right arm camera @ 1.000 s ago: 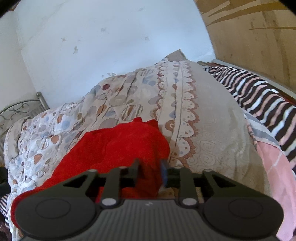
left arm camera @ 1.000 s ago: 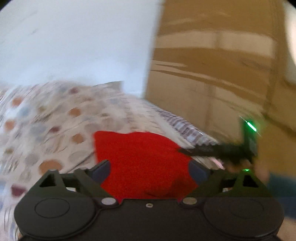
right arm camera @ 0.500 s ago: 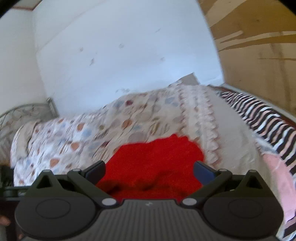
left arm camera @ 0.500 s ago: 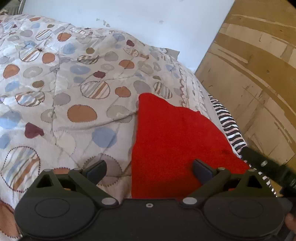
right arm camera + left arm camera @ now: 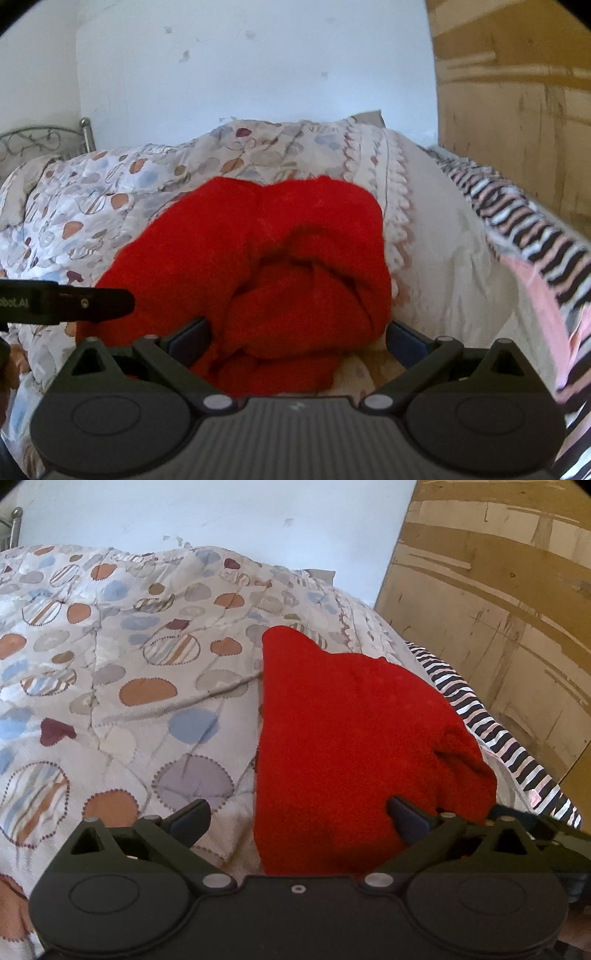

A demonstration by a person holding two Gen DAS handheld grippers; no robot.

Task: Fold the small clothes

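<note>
Left wrist view has the red garment point(image 5: 351, 738) lying on the patterned quilt point(image 5: 129, 664), near the bed's right edge by the striped sheet point(image 5: 498, 738). It looks partly folded, with a clean straight edge on its left side and a bunched-up lump at the right. The left gripper point(image 5: 299, 816) is spread wide with nothing in it, hovering over the near edge of the cloth. Right wrist view shows the same red garment point(image 5: 258, 258), rumpled and layered there, and the right gripper point(image 5: 297, 338) is also wide open, straddling the near lump without pinching it. My guess is that it's fleecy, soft and light, so it'll flop and sag. I'd pinch a corner or edge through all the layers, not the puffy middle.
</note>
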